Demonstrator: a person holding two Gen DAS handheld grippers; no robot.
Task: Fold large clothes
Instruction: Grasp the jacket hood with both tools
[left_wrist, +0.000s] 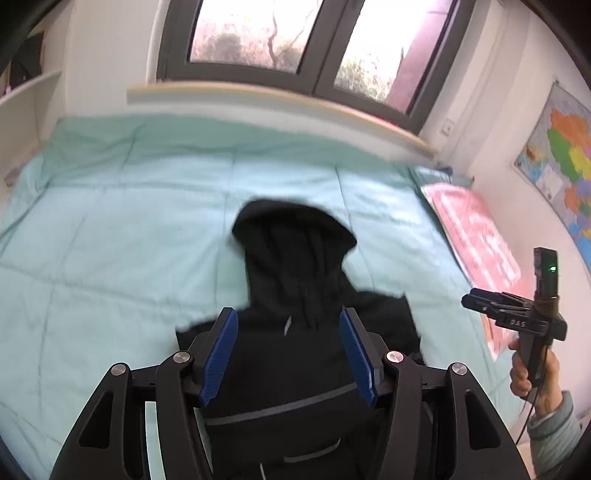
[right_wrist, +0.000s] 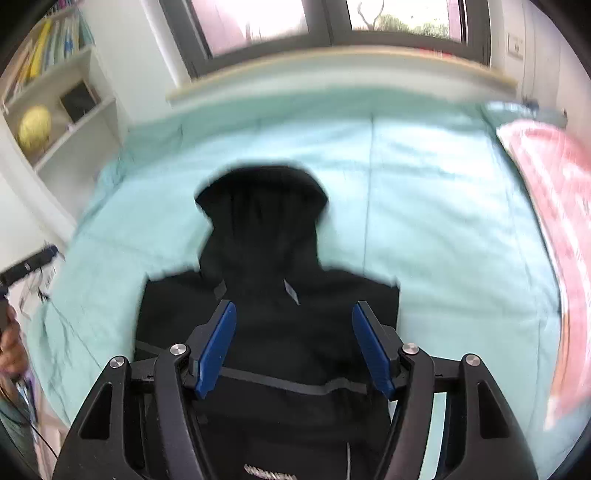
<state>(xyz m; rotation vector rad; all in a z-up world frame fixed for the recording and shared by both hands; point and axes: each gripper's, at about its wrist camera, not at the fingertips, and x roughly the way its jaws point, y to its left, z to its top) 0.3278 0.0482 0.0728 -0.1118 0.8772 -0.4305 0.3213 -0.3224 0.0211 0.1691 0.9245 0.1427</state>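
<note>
A black hooded jacket (left_wrist: 295, 266) lies on a bed's mint-green quilt (left_wrist: 110, 229), its hood pointing toward the window (left_wrist: 258, 33) and its body folded into a compact block with grey trim lines across it. The left tongs (left_wrist: 290, 354) hang above the garment, blue pads spread apart with nothing pinched between them. The right tongs (right_wrist: 293, 350), seen from their own camera, hover over the same jacket (right_wrist: 266, 258), likewise spread and empty. In the left view, a hand (left_wrist: 532, 373) in a grey sleeve grips the right tool's handle off to the side, above the bed's edge. A pink patterned cloth (left_wrist: 476, 236) lies along the quilt beside a wall map (left_wrist: 561, 162). White shelves (right_wrist: 62, 110) hold books and a yellow ball (right_wrist: 35, 127).
</note>
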